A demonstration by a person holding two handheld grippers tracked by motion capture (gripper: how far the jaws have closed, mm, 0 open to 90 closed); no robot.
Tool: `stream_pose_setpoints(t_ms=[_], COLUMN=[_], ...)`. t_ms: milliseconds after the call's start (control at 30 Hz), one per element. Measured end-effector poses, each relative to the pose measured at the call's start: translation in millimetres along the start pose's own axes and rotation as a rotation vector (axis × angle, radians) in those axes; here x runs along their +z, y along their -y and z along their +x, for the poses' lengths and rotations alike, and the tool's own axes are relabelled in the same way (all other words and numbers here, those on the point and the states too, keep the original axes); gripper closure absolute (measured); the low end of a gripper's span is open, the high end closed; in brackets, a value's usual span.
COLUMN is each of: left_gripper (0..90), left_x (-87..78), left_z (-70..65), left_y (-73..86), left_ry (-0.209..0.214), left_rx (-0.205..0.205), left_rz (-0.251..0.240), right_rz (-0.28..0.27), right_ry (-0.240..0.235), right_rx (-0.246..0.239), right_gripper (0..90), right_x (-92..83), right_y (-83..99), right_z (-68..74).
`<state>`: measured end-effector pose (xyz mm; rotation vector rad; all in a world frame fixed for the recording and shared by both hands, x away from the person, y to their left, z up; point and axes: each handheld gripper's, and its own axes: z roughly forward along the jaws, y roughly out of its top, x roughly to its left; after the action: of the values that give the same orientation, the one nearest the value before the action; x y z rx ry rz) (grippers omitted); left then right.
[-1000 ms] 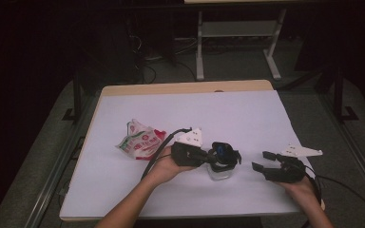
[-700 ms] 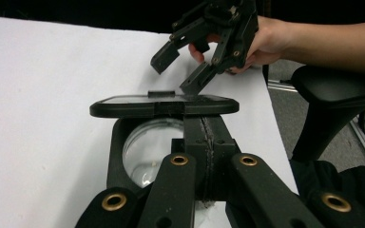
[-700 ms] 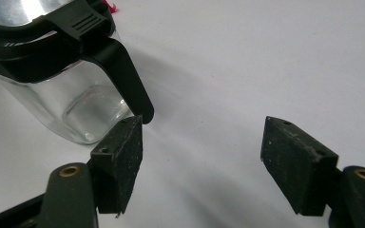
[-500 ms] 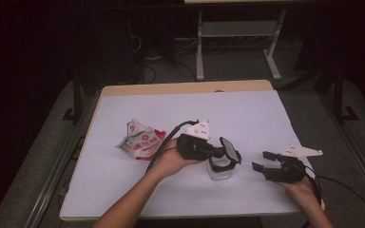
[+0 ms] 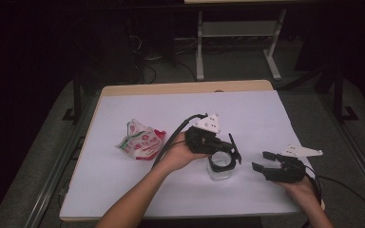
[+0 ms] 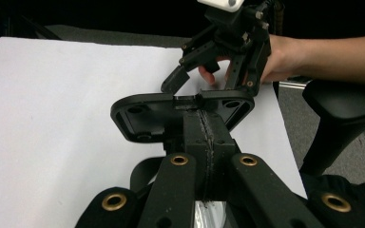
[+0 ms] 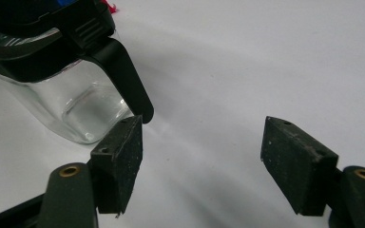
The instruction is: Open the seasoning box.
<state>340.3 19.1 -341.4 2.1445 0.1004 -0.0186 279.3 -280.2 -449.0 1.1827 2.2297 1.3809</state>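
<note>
Left tongs (image 5: 232, 151) clamped on black plastic lid (image 6: 180, 111) above clear glass jar (image 5: 218, 168); right tongs (image 5: 262, 162) wide, empty, beside it.

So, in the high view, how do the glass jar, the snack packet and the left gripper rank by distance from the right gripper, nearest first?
Measured from the right gripper:
1. Glass jar, just to its left, on the white table cover.
2. Left gripper, above the jar, shut on its black lid; close to the jar's rank.
3. Snack packet, far left.
</note>
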Motion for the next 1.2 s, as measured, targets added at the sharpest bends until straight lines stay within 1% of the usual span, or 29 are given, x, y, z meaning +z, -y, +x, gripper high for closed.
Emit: stream_pose_setpoints(t_ms=[367,633,700,833,900,1033,1067,1200], left_gripper=[90.0,90.0,90.0,90.0,90.0,90.0,90.0,90.0], left_x=[13.1,19.5,20.1,23.3,24.9,28.0,28.4,30.7], left_z=[2.8,6.4,7.5,7.8,8.4,8.3,8.5,8.8], left_y=[-10.7,-10.1,-10.2,-11.0,-11.9,-13.2,-13.6,-14.0], left_ry=[0.007,0.011,0.011,0.014,0.016,0.021,0.019,0.022], left_rx=[0.009,-0.001,0.004,-0.007,-0.001,-0.003,0.004,0.0], left_rz=[-0.001,-0.001,0.002,-0.002,0.003,0.005,0.01,0.005], right_rz=[0.002,0.006,0.005,0.006,0.006,0.005,0.003,0.005], right_ry=[-0.003,-0.003,-0.003,-0.003,-0.004,-0.002,-0.002,-0.003], right_rx=[-0.004,-0.009,-0.006,-0.011,-0.012,-0.01,-0.01,-0.012], right_gripper=[30.0,30.0,30.0,30.0,30.0,30.0,30.0,29.9], right_x=[0.1,0.2,0.1,0.8,0.9,0.2,0.2,0.6], right_y=[0.3,0.4,0.4,0.6,0.5,0.6,0.6,0.7], right_z=[0.7,0.6,0.7,0.3,0.6,0.3,0.0,0.2])
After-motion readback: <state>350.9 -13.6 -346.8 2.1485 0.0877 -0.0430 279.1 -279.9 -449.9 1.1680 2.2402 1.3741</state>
